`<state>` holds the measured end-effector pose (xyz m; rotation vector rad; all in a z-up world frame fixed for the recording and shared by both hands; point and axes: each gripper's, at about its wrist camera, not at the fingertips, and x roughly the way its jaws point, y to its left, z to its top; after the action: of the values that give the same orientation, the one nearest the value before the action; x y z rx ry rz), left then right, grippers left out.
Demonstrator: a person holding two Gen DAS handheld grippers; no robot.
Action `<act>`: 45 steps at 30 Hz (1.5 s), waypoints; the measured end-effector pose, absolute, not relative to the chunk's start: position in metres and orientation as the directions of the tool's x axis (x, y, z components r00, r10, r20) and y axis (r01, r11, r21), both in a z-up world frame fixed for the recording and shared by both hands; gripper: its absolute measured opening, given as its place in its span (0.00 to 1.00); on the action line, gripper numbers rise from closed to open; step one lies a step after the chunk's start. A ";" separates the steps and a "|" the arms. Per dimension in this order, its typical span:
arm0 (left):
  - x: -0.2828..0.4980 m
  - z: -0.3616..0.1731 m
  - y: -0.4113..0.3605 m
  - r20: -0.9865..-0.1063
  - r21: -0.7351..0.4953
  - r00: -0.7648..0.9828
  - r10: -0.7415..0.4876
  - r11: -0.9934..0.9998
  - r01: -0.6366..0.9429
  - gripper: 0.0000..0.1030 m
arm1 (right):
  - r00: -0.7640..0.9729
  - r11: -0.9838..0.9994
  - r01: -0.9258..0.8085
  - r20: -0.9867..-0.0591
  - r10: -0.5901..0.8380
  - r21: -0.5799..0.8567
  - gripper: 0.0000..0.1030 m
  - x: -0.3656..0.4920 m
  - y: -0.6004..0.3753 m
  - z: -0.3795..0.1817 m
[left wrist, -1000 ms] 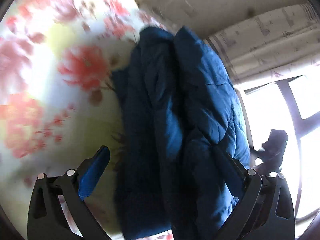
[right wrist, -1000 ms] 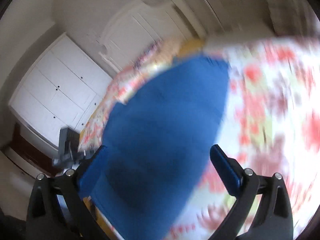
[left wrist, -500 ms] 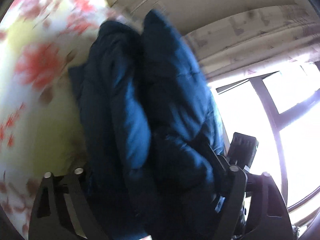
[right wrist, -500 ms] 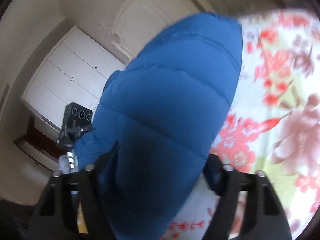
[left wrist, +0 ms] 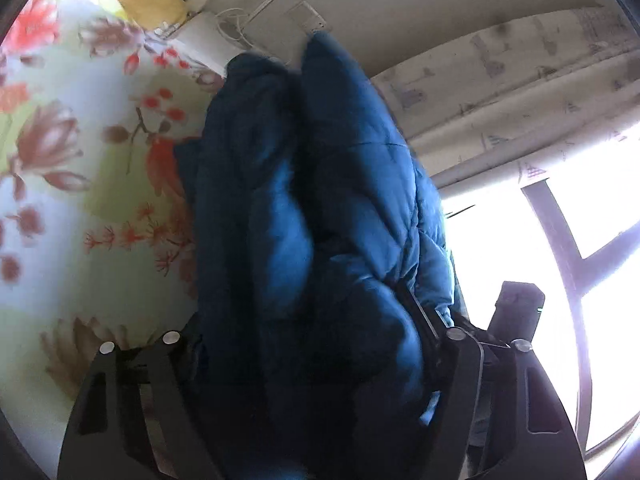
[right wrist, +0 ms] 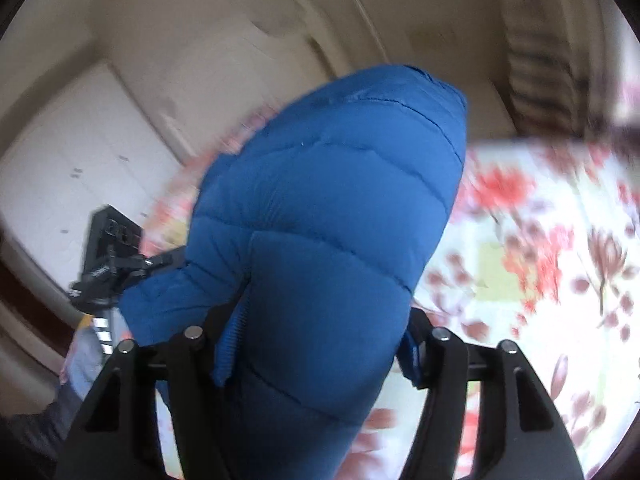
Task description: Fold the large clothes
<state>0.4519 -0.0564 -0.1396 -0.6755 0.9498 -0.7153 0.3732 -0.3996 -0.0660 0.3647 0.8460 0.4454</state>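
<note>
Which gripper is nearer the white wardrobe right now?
Left, it seems. The left gripper clamps the blue jacket on the side toward the white wardrobe; the right gripper holds it on the side toward the window.

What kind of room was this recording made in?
Most likely a bedroom. A floral bedspread lies under the blue puffer jacket being folded, white wardrobe doors line one wall, and a curtained window lets in daylight on the other side.

left gripper (left wrist: 308, 344): black frame, silver screws | right gripper (right wrist: 316, 336): same, blue pads
</note>
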 end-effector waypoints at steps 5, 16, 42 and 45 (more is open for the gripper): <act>0.432 -0.120 -0.053 -0.520 -0.699 0.449 -0.726 0.664 0.265 0.71 | 0.675 0.883 -0.137 -0.610 0.415 0.448 0.86 0.347 -0.401 -0.067; 0.329 -0.055 0.015 -0.395 -0.603 0.794 -0.461 0.783 0.154 0.92 | 0.797 0.929 -0.334 -0.575 0.188 -0.159 0.84 0.295 -0.176 -0.031; 0.207 0.013 -0.103 -0.448 0.057 0.893 -0.038 0.996 0.071 0.95 | 0.942 0.998 -0.044 -0.330 0.053 0.034 0.98 0.110 -0.283 0.056; 0.204 0.003 -0.107 -0.483 0.068 0.874 -0.053 0.993 0.098 0.95 | 0.924 0.995 -0.010 -0.380 0.046 0.096 0.98 0.111 -0.290 0.041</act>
<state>0.2042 -0.1071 0.0035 0.0917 0.5009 -0.0792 0.1110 -0.2902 0.0414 0.0932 0.3915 0.0285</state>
